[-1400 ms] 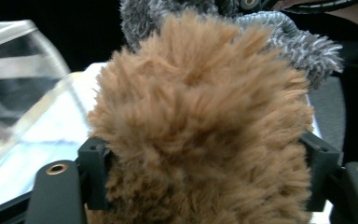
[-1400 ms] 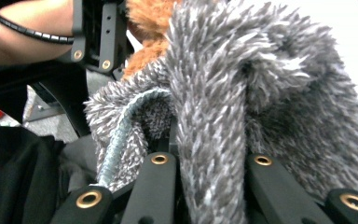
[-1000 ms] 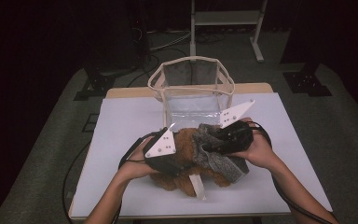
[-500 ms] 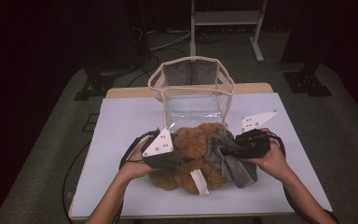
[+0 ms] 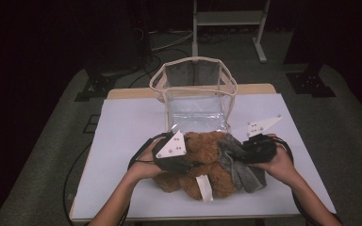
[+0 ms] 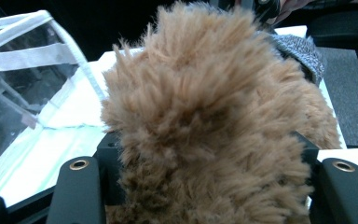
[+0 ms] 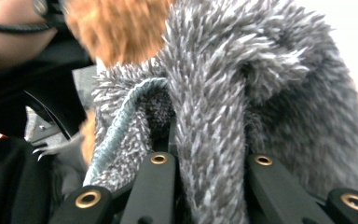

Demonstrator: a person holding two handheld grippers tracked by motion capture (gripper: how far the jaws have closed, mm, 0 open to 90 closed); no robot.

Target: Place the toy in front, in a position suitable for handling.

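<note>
A brown plush bear [image 5: 202, 162] lay just in front of the clear bag [image 5: 195, 92], not yet inside, its fur pinched by the left tongs [image 5: 181, 162], while the right tongs [image 5: 245, 153] were clamped on grey fuzzy cloth [image 5: 245, 169], possibly its garment.

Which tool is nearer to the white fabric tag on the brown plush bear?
Left. The left tool grips the brown plush bear just above the white fabric tag; the right tool pinches the grey fuzzy cloth farther right.
</note>
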